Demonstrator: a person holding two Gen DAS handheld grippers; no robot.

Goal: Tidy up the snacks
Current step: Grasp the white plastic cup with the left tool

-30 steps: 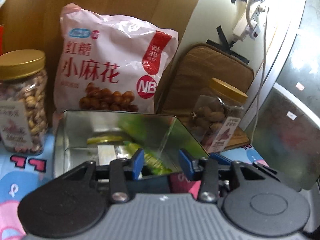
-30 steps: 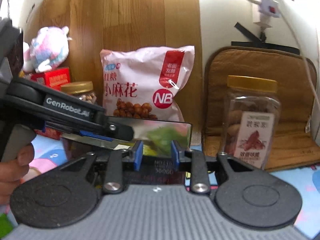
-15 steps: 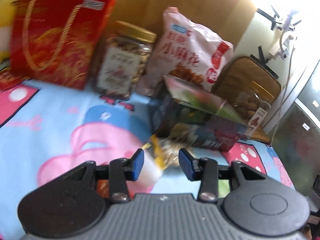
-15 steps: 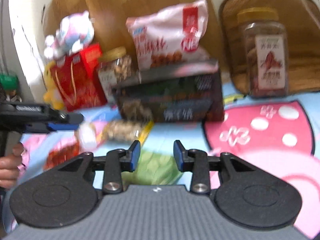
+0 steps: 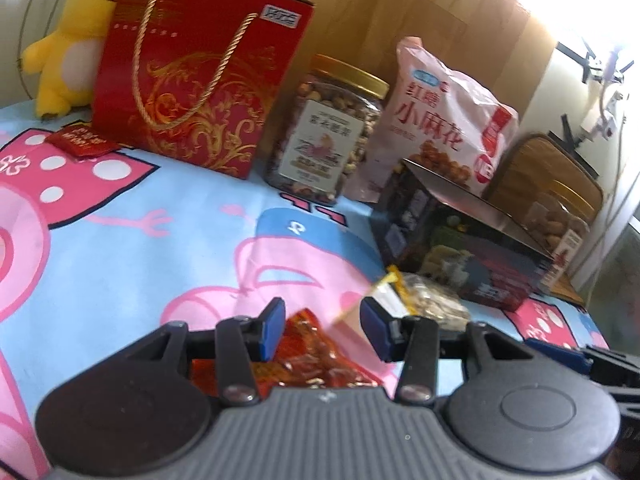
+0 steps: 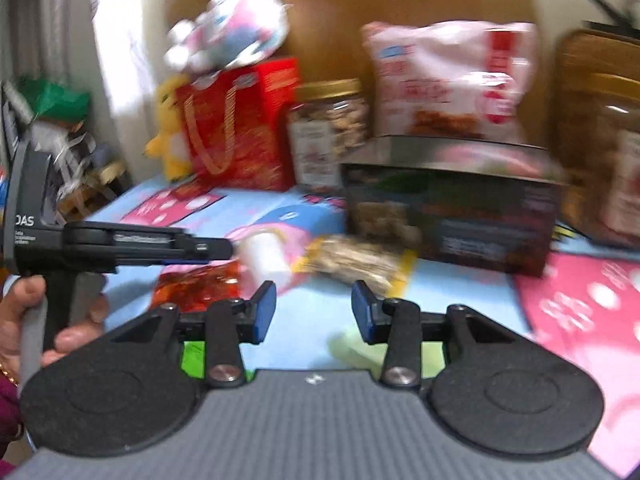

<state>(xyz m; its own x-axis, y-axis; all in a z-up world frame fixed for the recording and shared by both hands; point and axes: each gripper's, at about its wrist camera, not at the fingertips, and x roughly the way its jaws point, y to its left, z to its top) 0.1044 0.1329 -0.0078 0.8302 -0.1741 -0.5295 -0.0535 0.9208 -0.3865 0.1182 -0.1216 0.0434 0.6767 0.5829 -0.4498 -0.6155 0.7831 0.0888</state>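
A dark open tin box [image 5: 460,252] [image 6: 448,220] stands on the cartoon cloth. In front of it lie a yellow-edged nut packet [image 5: 424,300] [image 6: 356,260], a pale translucent packet [image 6: 266,258] and an orange-red packet [image 5: 316,356] [image 6: 196,288]. My left gripper [image 5: 322,328] is open and empty, low over the orange-red packet; it also shows from the side in the right wrist view [image 6: 208,248]. My right gripper [image 6: 313,312] is open and empty, back from the packets.
Along the back stand a red gift bag [image 5: 192,76], a gold-lidded nut jar [image 5: 324,132], a pink snack bag [image 5: 444,120] and a second jar [image 5: 560,220] on a brown mat. A yellow plush duck [image 5: 68,40] sits far left. A small red packet [image 5: 80,142] lies left.
Both grippers have pulled back and left from over the tin box. The loose packets in front of the box have come into view. The left gripper now hovers over the orange-red packet.
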